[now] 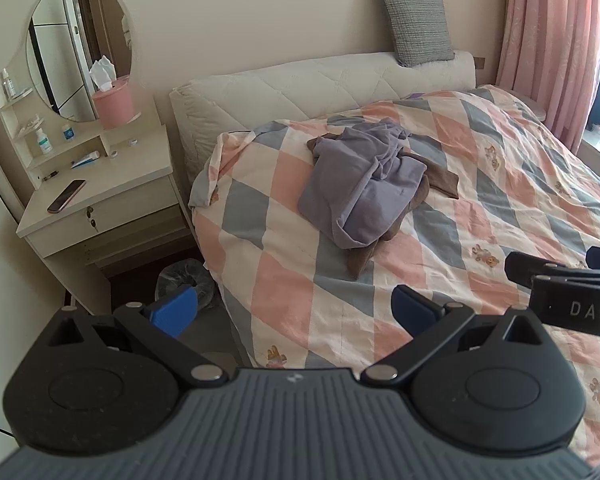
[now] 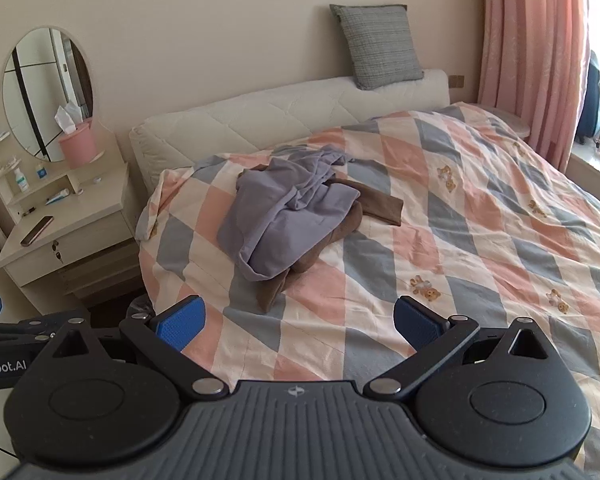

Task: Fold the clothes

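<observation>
While both tools, left tool (image 1: 294,310) and right tool (image 2: 300,320), hang wide open and empty, crumpled lilac garment (image 1: 360,188) lies atop brown garment (image 1: 364,258) on checked bed quilt (image 1: 520,200), well ahead. Folding unstarted; next: reach, grab lilac edge.

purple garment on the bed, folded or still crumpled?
Crumpled. The purple garment lies bunched in uneven creases atop a brown garment on the quilt; both grippers are open and clear of it.

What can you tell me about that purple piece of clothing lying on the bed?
The lilac garment looks like soft, thin knit fabric, crumpled in an unfolded heap with many creases. It lies on top of a brown garment, whose edges stick out beneath it, on the checked quilt near the bed's head end. Neither claw touches it.
</observation>
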The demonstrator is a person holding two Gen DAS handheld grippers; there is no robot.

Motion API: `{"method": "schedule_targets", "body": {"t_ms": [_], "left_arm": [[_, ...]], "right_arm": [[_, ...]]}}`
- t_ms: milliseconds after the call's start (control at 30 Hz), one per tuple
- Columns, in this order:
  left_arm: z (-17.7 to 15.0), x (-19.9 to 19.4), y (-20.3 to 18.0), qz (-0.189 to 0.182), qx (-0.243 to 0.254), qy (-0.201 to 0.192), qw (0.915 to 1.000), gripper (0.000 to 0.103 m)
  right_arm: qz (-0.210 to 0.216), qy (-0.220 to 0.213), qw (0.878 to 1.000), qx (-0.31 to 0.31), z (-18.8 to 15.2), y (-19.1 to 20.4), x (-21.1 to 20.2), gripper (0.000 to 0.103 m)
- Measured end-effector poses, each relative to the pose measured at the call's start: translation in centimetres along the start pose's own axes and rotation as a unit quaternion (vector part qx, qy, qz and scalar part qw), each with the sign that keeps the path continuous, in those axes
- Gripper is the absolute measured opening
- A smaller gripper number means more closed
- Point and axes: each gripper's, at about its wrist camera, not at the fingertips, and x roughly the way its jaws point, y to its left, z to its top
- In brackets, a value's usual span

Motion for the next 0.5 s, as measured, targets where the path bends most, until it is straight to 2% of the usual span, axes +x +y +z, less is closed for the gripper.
{"method": "schedule_targets", "body": {"t_ms": [167, 500], "left_arm": [[0.1, 0.1, 0.6, 0.004, -0.003, -0.001, 1.0000, 0.102], [0.6, -0.3, -1.8, 0.012, -0.006, -0.001, 0.9999, 0.102]], "right_arm": [[0.000, 0.006, 1.000, 0.003, 0.2, 0.3, 0.5, 0.103], [-0.002, -0.002, 1.000, 0.009, -0.3, -0.4, 0.3, 0.103]]}}
